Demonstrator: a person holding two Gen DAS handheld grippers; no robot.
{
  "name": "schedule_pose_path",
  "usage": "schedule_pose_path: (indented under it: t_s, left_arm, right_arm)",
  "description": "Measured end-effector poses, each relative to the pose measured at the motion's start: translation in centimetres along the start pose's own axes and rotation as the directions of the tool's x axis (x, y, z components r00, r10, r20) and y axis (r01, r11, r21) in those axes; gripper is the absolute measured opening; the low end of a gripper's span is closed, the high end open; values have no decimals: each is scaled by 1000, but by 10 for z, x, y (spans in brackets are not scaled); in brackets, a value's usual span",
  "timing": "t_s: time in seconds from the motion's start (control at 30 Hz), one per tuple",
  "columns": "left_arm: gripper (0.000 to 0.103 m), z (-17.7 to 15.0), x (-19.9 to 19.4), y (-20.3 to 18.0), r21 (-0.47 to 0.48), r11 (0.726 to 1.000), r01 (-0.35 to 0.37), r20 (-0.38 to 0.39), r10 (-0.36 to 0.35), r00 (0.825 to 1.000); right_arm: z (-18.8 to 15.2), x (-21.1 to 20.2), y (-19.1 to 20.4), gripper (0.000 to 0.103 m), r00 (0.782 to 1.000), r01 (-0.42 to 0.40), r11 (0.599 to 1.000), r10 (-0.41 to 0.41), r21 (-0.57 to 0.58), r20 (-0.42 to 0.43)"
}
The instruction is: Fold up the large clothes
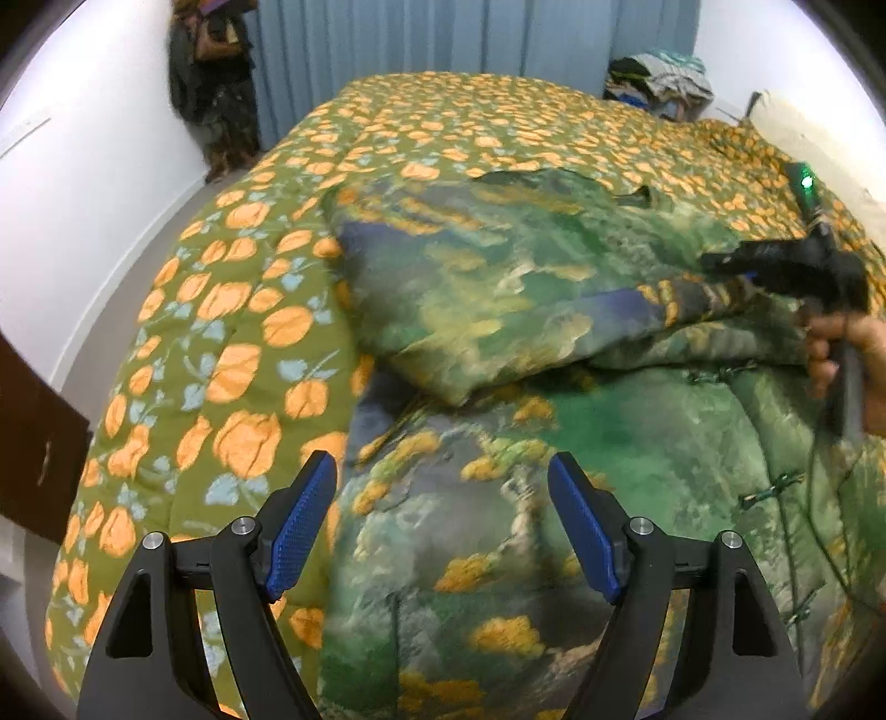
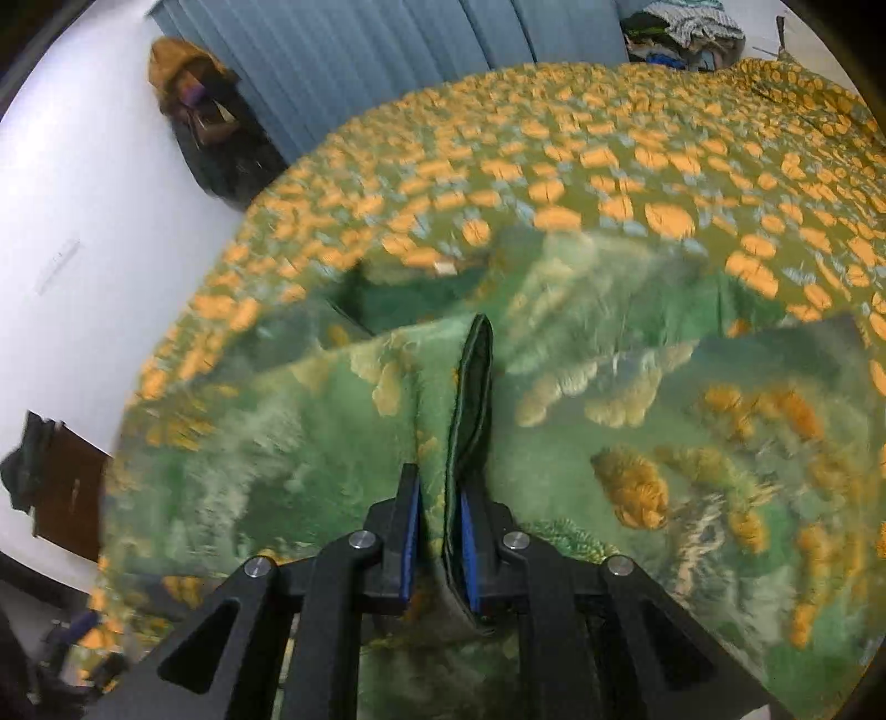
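A large green garment [image 1: 498, 310] with a painted yellow and blue landscape print lies on the bed, its upper part folded over the lower part. My left gripper [image 1: 443, 498] is open and empty just above the near part of the garment. My right gripper [image 2: 440, 531] is shut on a dark-edged fold of the garment [image 2: 470, 399] and holds it up; it also shows at the right of the left wrist view [image 1: 786, 266], held by a hand. The right wrist view is blurred.
The bed [image 1: 232, 310] has an olive quilt with orange flowers. White walls and a blue curtain [image 1: 443, 44] stand behind. A clothes pile [image 1: 659, 83] lies at the far right corner, hanging bags [image 1: 213, 83] at the far left, a dark brown cabinet [image 1: 33, 443] at left.
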State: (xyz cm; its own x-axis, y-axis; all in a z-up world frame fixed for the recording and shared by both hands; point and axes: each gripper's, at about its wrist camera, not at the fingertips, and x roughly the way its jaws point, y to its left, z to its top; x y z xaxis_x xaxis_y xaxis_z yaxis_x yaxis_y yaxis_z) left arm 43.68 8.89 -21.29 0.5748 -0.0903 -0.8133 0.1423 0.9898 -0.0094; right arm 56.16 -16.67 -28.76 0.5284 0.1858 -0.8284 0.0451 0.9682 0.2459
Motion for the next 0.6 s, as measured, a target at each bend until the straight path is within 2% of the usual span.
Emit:
schedule_pose_path:
  t_s: [0.03, 0.1, 0.13, 0.23, 0.3, 0.33, 0.37, 0.43, 0.5, 0.6]
  left_arm:
    - [80, 6, -1, -2, 13, 1000, 5, 6, -5, 1000]
    - [80, 20, -3, -6, 31, 999, 19, 21, -20, 1000]
    - [80, 29, -3, -6, 31, 999, 28, 32, -29, 999]
    - [80, 54, 3, -5, 21, 998, 53, 65, -54, 996]
    - [80, 66, 14, -8, 19, 997, 74, 75, -75, 994]
    - [80, 71, 22, -10, 23, 996, 84, 72, -85, 994]
    - [80, 74, 36, -15, 34, 995, 92, 59, -94, 994]
    - [80, 73, 59, -22, 59, 995, 82, 15, -83, 996]
    - [80, 69, 77, -25, 72, 996, 49, -20, -48, 999]
    - [80, 59, 96, -26, 81, 996, 42, -52, -38, 998]
  right_arm:
    - [0, 2, 0, 26, 1000, 6, 1000, -6, -5, 5]
    - [-1, -3, 4, 47, 1000, 7, 999, -7, -31, 1]
    - [2, -5, 5, 52, 1000, 18, 999, -18, -47, 0]
    - [5, -38, 16, 55, 991, 94, 987, -80, -133, 105]
    - [3, -60, 26, 55, 982, 98, 978, -65, -186, 175]
    - [2, -67, 33, 55, 981, 72, 972, -29, -222, 193]
    - [0, -69, 41, 55, 983, 22, 964, 28, -267, 181]
    - [-4, -60, 51, 55, 989, -40, 947, 84, -320, 125]
    - [-10, -34, 59, 51, 996, -52, 933, 73, -356, 46]
    - [-17, 5, 49, 42, 996, -50, 945, 26, -322, -81]
